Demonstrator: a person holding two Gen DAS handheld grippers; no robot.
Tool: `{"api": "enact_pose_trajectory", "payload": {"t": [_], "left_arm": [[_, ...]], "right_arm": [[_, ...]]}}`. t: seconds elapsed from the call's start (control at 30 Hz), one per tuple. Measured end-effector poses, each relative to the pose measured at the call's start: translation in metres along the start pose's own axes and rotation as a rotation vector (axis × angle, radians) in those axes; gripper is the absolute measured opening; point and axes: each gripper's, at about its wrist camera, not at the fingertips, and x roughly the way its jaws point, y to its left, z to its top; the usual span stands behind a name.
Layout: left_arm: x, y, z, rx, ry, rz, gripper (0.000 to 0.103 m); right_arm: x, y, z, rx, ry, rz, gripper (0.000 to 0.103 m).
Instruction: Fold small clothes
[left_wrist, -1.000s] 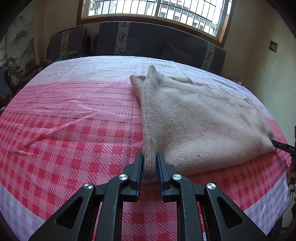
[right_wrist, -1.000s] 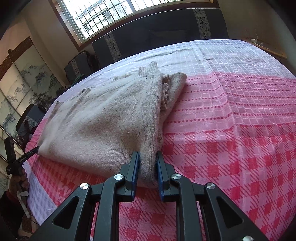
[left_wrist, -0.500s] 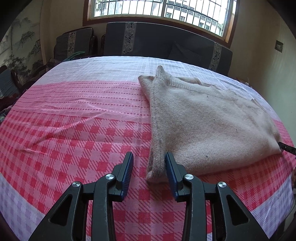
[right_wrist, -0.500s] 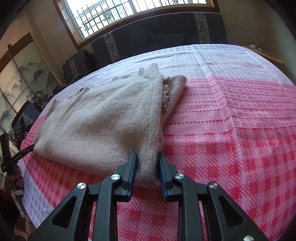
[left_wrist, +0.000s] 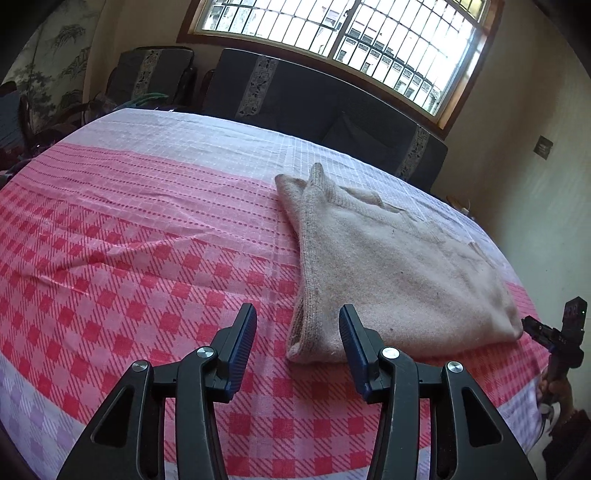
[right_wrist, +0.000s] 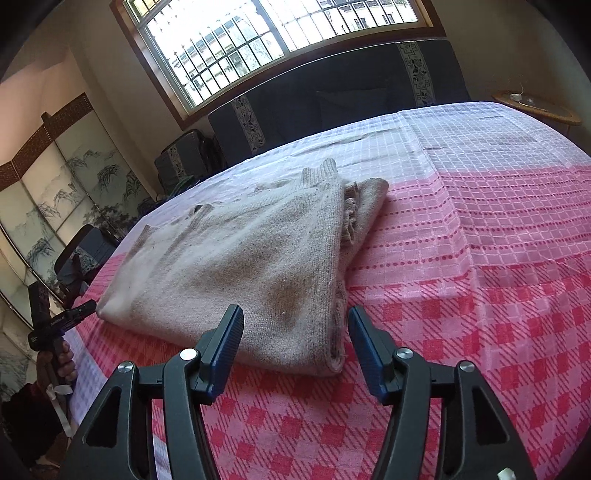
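Both the left gripper (left_wrist: 297, 341) and right gripper (right_wrist: 295, 341) gape, clear of the folded sweater (left_wrist: 399, 280) near the tabletop's (left_wrist: 129, 240) front edge. Retreat straight back so no finger snags the near hem.

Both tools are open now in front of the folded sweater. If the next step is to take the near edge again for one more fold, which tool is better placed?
Probably the right tool: the beige sweater's near corner lies between its open fingers. The left tool is offset, only partly framing its corner.
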Motion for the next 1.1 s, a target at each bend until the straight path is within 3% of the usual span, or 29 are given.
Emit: {"api": "enact_pose_trajectory", "payload": {"t": [0.17, 0.3, 0.37, 0.47, 0.67, 0.77, 0.87, 0.97, 1.1], "left_arm": [[0.017, 0.012, 0.038, -0.062, 0.084, -0.151, 0.048], [0.041, 0.016, 0.067, -0.016, 0.143, -0.178, 0.048], [0.059, 0.019, 0.078, -0.015, 0.199, -0.235, 0.048], [0.087, 0.020, 0.083, -0.024, 0.267, -0.271, 0.048], [0.118, 0.028, 0.093, -0.067, 0.326, -0.378, 0.047], [0.136, 0.038, 0.102, -0.169, 0.354, -0.464, 0.046], [0.143, 0.027, 0.106, -0.141, 0.343, -0.441, 0.044], [0.146, 0.002, 0.103, -0.048, 0.309, -0.311, 0.020], [0.139, -0.012, 0.105, -0.030, 0.285, -0.233, 0.017]], "right_arm": [[0.001, 0.000, 0.000, 0.007, 0.009, 0.012, 0.057], [0.001, -0.002, 0.000, 0.019, 0.012, 0.014, 0.059], [0.001, -0.004, 0.000, 0.032, 0.009, 0.013, 0.060], [0.000, -0.007, 0.001, 0.048, 0.004, 0.014, 0.064], [0.003, -0.004, 0.001, 0.035, 0.012, -0.006, 0.065], [0.006, -0.001, 0.000, 0.021, 0.024, -0.011, 0.067], [0.004, -0.001, 0.000, 0.025, 0.021, -0.010, 0.067], [0.003, -0.003, 0.000, 0.046, 0.010, -0.006, 0.068], [-0.004, -0.011, 0.002, 0.090, -0.029, -0.011, 0.069]]}}
